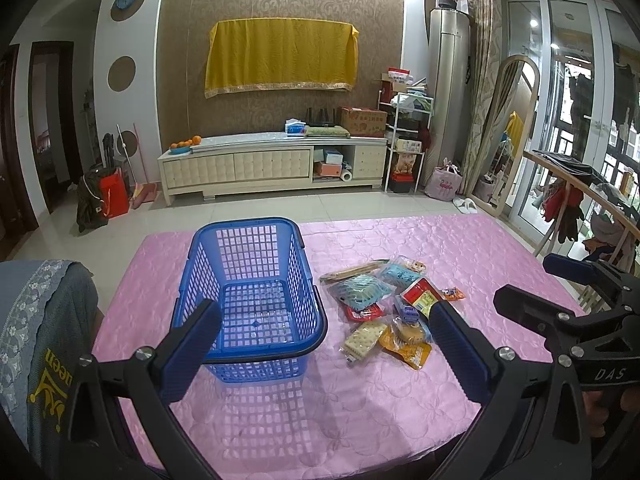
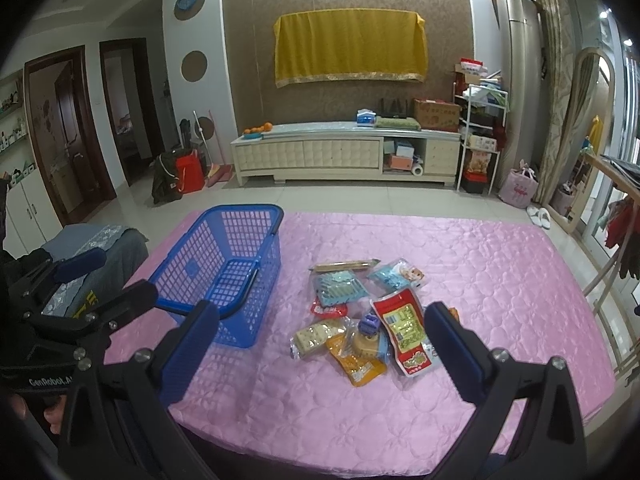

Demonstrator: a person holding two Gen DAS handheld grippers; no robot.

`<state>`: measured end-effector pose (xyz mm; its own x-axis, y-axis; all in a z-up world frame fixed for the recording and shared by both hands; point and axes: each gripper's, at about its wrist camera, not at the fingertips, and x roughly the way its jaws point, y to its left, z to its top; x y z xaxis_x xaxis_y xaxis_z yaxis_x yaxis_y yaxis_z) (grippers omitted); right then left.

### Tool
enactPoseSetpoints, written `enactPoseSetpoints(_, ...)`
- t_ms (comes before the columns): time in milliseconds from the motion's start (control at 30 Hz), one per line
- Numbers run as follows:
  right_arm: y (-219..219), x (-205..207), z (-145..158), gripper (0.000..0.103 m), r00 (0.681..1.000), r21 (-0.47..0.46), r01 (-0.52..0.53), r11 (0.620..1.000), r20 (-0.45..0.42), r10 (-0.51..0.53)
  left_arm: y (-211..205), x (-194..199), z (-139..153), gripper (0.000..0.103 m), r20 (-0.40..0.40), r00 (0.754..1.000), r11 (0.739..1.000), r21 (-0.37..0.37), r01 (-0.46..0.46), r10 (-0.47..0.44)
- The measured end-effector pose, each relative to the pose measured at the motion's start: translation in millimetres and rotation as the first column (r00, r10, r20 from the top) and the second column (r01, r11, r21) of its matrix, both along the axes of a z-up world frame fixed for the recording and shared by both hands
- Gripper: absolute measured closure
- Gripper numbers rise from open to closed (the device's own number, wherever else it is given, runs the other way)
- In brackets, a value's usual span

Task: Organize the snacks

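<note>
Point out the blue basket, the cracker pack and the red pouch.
blue basket (image 1: 256, 368): left wrist view, near wall.
cracker pack (image 2: 314, 338): right wrist view, pack's middle.
red pouch (image 2: 404, 326): right wrist view, yellow label.

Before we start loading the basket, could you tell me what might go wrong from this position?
1. The snack packets lie overlapped in a heap, so the open right hand-held gripper may pinch two at once or drag neighbours.
2. The blue basket is light and sits on a glossy pink cloth; a nudge could slide it.
3. The cracker pack could crush under a hard grip.
</note>
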<state>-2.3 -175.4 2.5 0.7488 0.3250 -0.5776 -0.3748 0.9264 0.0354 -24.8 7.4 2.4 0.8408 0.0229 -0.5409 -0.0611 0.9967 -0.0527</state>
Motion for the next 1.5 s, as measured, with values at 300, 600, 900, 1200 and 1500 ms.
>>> enactPoseSetpoints(300,0.1,1.1,-1.0,0.000,1.000,0.004,-0.001,1.000,-0.001,0.001,0.0,0.0,0.6,0.000,0.001,1.000,1.000,0.002,0.000,0.000)
enactPoseSetpoints(600,-6.7,9.1,2.2,0.000,1.000,0.019,0.001,1.000,0.009,-0.001,-6.4,8.6,4.4,0.000,-0.001,1.000,1.000,0.023,0.021,-0.021)
enactPoseSetpoints(900,-28.9,38.2,7.1,0.000,1.000,0.001,-0.012,1.000,-0.008,0.012,-22.2,41.2,5.3,0.000,-0.017,0.999,0.999,0.021,0.032,-0.032)
enactPoseSetpoints(1200,-64.3,67.8,-1.8,0.000,0.999,-0.085,-0.019,0.996,0.046,0.023,-55.6,82.4,-11.3,0.000,-0.082,0.993,0.996,0.011,0.087,-0.086)
enactPoseSetpoints(1500,-105.9,127.9,-34.5,0.000,0.984,0.004,-0.054,0.999,-0.168,0.054,-89.8,133.1,-38.0,0.000,-0.194,0.973,0.992,-0.005,0.126,-0.124)
